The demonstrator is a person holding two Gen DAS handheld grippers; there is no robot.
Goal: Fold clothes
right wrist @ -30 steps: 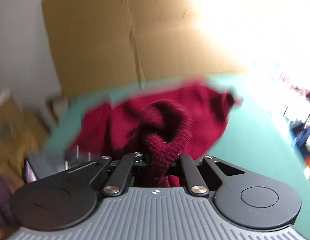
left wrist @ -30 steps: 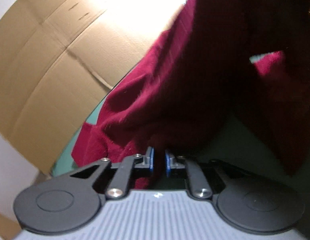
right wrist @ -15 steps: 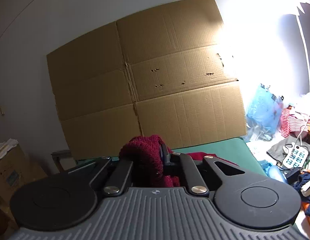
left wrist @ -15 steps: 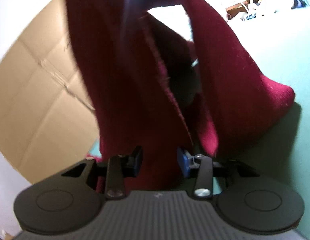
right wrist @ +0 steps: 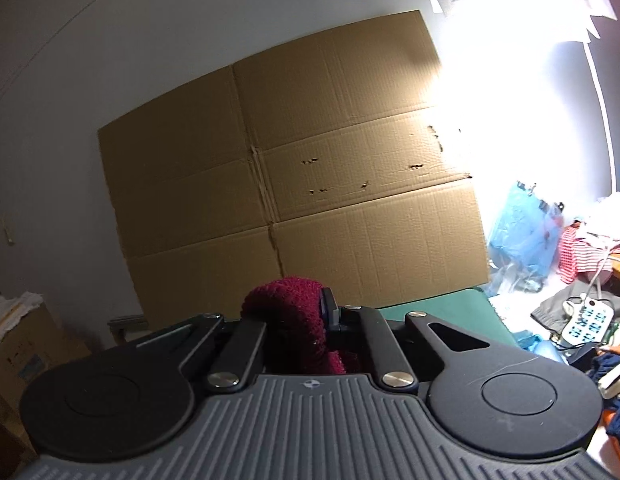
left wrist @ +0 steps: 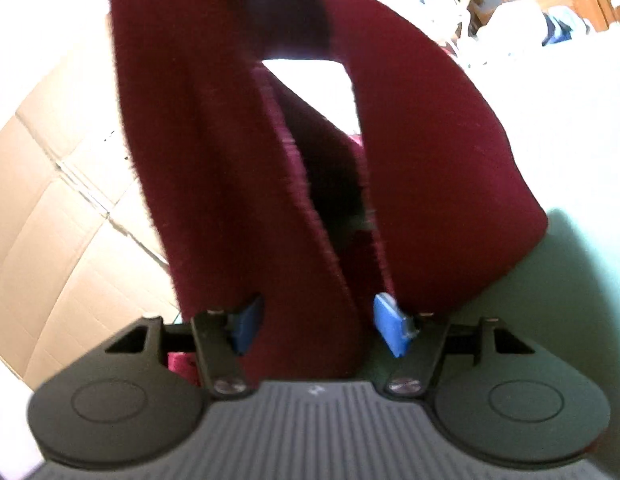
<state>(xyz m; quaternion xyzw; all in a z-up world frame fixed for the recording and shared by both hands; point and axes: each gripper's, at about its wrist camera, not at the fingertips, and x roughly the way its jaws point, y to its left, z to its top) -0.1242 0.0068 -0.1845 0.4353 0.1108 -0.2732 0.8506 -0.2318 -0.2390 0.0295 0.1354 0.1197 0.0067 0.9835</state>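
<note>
A dark red knit sweater (left wrist: 238, 168) hangs in tall folds right in front of my left gripper (left wrist: 317, 328), and its lower end rests on the green table (left wrist: 569, 280). The left jaws are opening. A strip of the sweater still runs between the blue pads (left wrist: 389, 330), which stand apart from it on the right side. My right gripper (right wrist: 310, 314) is raised and shut on a bunched piece of the sweater (right wrist: 286, 312). The rest of the garment hangs below it, out of sight.
A large flattened cardboard sheet (right wrist: 290, 200) leans on the wall behind the green table (right wrist: 437, 304). To the right are a blue plastic bag (right wrist: 521, 232), a white power strip (right wrist: 585, 316) and heaps of clothes. A cardboard box (right wrist: 14, 344) stands at the left.
The left jaws have gone from closed on the sweater to wide apart. The right gripper has lifted its bunch of sweater off the table, so its view now faces the cardboard.
</note>
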